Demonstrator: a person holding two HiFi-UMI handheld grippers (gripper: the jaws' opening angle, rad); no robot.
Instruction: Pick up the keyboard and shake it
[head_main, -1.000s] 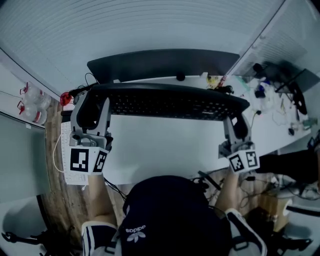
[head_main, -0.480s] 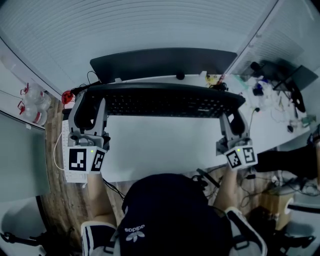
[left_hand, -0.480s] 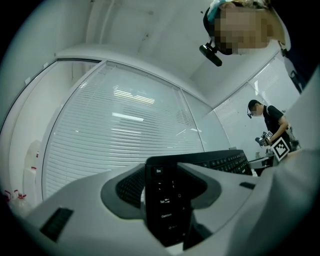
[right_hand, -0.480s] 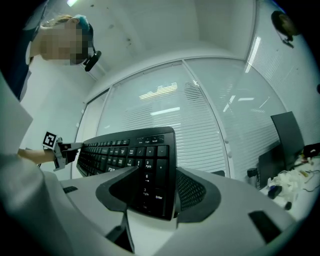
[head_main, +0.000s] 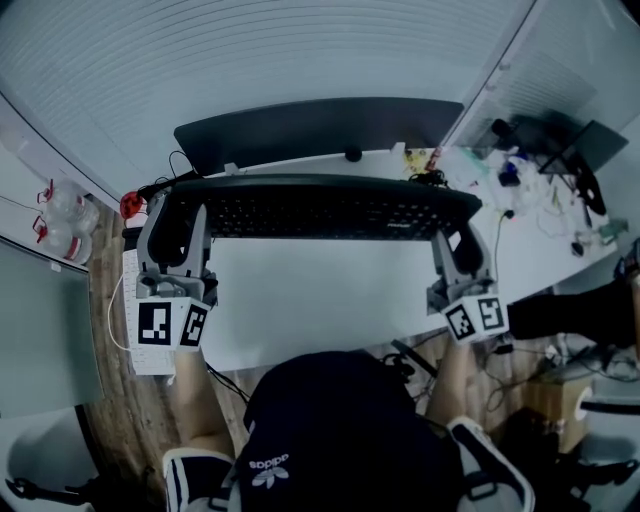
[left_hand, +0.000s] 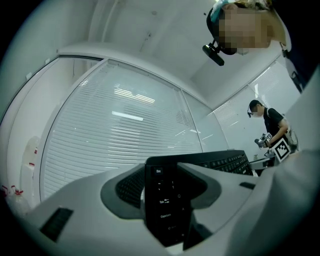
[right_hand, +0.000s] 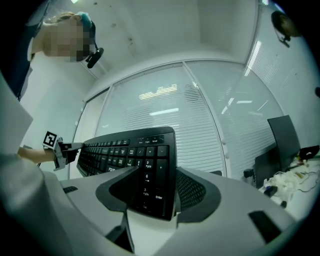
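Note:
A long black keyboard (head_main: 320, 208) hangs in the air above the white desk (head_main: 320, 290), held level by its two ends. My left gripper (head_main: 180, 222) is shut on the keyboard's left end (left_hand: 167, 200), where the Esc and Tab keys show between the jaws. My right gripper (head_main: 458, 228) is shut on the right end (right_hand: 150, 180), across the number pad. Both gripper views look upward along the keyboard at blinds and ceiling.
A dark monitor (head_main: 315, 128) stands at the back of the desk, just behind the keyboard. Cluttered cables and small items (head_main: 520, 175) lie on the desk's right side. Water bottles (head_main: 55, 215) stand at the far left. Another person (left_hand: 272, 130) stands in the distance.
The keyboard and both grippers have drifted slightly up and away from me in the head view, with both ends still held.

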